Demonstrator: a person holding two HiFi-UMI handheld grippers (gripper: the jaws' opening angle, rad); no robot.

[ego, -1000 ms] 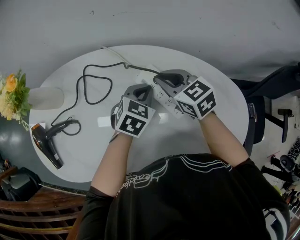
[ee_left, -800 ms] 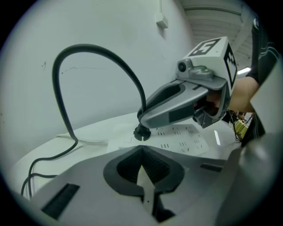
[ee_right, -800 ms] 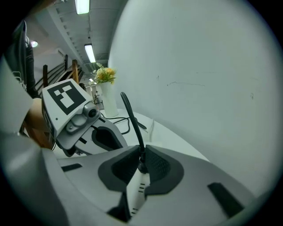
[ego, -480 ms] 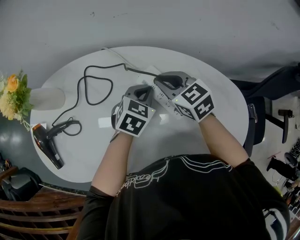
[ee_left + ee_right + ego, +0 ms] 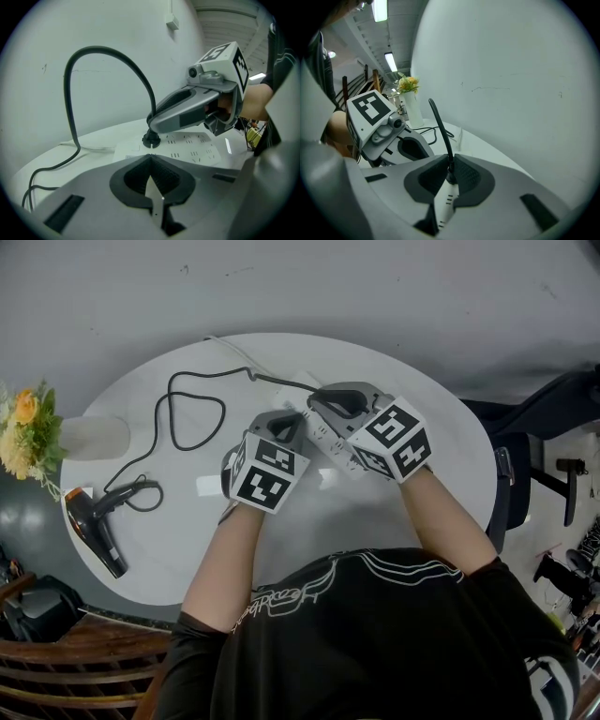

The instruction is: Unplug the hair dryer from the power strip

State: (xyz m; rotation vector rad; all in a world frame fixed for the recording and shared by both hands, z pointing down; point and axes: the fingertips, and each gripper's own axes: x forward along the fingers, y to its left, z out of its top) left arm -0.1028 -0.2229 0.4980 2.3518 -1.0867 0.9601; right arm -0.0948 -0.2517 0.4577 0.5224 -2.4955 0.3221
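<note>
A white power strip point(image 5: 322, 435) lies mid-table, mostly under both grippers. The hair dryer's black plug point(image 5: 151, 139) sits in the strip point(image 5: 193, 151). My right gripper point(image 5: 315, 402) is shut on that plug, and the black cord point(image 5: 439, 125) rises from between its pads point(image 5: 450, 174). My left gripper point(image 5: 290, 425) is shut with nothing between its jaws point(image 5: 153, 171), low over the strip's near end. The cord point(image 5: 174, 411) loops left across the table to the black hair dryer point(image 5: 90, 532) near the left edge.
The round white table point(image 5: 412, 493) carries a white vase point(image 5: 92, 437) with yellow flowers point(image 5: 24, 430) at its left edge. A black office chair point(image 5: 544, 460) stands to the right. A wooden chair point(image 5: 66, 652) is at lower left. A thin white cable point(image 5: 230, 348) leaves the table's far side.
The right gripper rocked slightly on the plug and came back to nearly the same pose. The plug stays in the strip. The left gripper, cord and hair dryer have not moved.
</note>
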